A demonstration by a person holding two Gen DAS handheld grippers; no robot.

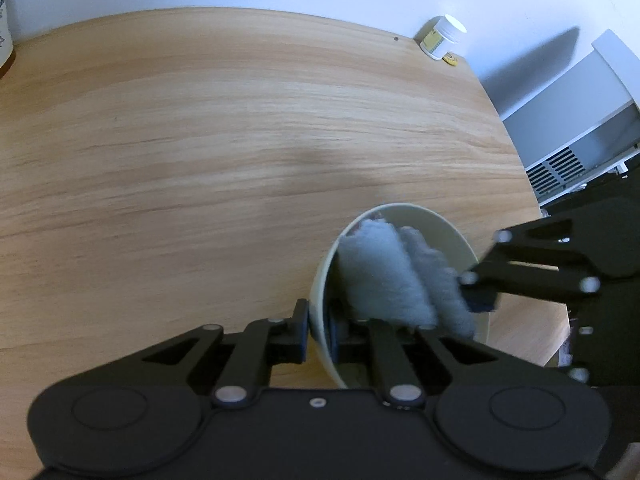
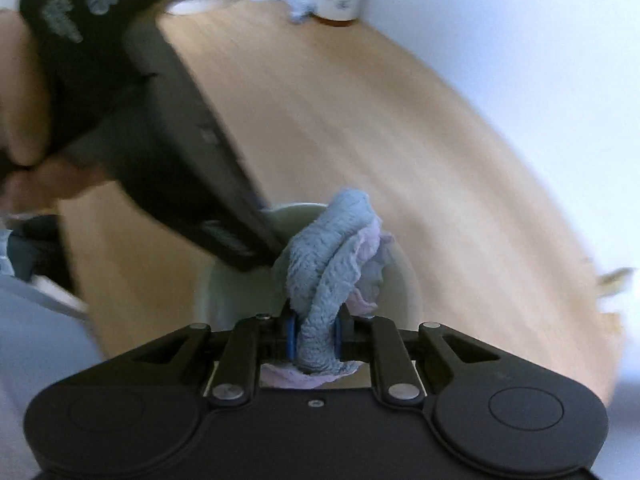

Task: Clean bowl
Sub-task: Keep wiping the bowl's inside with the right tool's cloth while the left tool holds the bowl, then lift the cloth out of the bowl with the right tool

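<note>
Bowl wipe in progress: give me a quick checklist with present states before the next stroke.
1. Left gripper clamped on the bowl rim: ok.
2. Right gripper shut on the blue cloth: ok.
3. Cloth inside the bowl, against its inner wall: ok.
4. Bowl tilted, its open side facing the cloth: ok.
5. Bowl interior clean: cannot tell, the cloth covers it.
6. Wooden table free around the bowl: ok; the white jar stands far off by the wall.
</note>
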